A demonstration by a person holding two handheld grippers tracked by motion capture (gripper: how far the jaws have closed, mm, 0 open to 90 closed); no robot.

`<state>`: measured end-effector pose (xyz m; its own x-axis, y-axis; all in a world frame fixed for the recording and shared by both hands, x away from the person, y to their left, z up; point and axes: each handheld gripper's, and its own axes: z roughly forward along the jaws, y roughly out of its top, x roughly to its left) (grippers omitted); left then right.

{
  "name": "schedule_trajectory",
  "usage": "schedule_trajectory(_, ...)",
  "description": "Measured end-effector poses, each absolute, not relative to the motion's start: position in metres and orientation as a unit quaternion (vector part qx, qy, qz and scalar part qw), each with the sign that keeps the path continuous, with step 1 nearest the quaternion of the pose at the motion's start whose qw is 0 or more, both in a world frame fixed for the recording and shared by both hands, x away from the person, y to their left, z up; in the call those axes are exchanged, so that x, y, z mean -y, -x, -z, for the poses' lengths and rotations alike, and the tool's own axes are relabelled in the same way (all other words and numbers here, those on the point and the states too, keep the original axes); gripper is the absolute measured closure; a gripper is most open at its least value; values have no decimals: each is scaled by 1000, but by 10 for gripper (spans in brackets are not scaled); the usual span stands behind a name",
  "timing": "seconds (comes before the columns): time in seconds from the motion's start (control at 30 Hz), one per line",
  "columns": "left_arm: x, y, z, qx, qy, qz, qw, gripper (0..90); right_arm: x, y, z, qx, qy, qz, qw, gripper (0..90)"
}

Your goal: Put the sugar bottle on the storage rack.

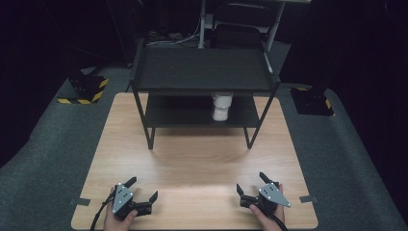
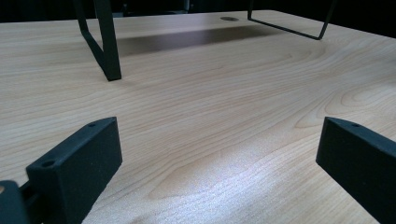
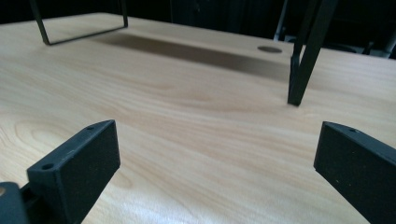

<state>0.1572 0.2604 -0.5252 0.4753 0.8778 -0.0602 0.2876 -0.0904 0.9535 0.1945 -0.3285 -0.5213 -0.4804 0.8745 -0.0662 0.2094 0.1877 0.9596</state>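
Jaws are held wide and empty on the left gripper (image 1: 143, 189) and right gripper (image 1: 249, 183), rested low at the table (image 1: 202, 159) edge, seemingly as a ready pose facing the shelf rack (image 1: 202, 72).

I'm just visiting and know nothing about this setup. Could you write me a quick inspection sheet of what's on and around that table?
Surface: wooden table, bare in front.
Job's things: black two-tier shelf; white container on its lower tier.
Clutter: nothing seen.
Grippers: left gripper and right gripper, both open, empty, near the front edge.
Cables: one trails from the left gripper; white ones behind the shelf.
Surroundings: grey floor, yellow-black striped bases, dark background.
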Motion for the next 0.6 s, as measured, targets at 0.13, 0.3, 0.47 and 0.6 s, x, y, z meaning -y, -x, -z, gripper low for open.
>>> schedule_trajectory(0.13, -260, -157, 525, -425, -684, -284, 520, 5, 328, -196, 519, -701, -398, -495, 323, 0)
schedule_trajectory(0.3, -259, -157, 524, -424, -685, -285, 519, 5, 326, -197, 517, -710, -393, -486, 325, 0)
schedule_trajectory(0.47, -259, -158, 523, -424, -688, -284, 516, 5, 325, -197, 517, -711, -392, -484, 325, 0)
schedule_trajectory(0.6, -259, -159, 523, -425, -688, -284, 515, 5, 326, -198, 517, -713, -390, -485, 323, 0)
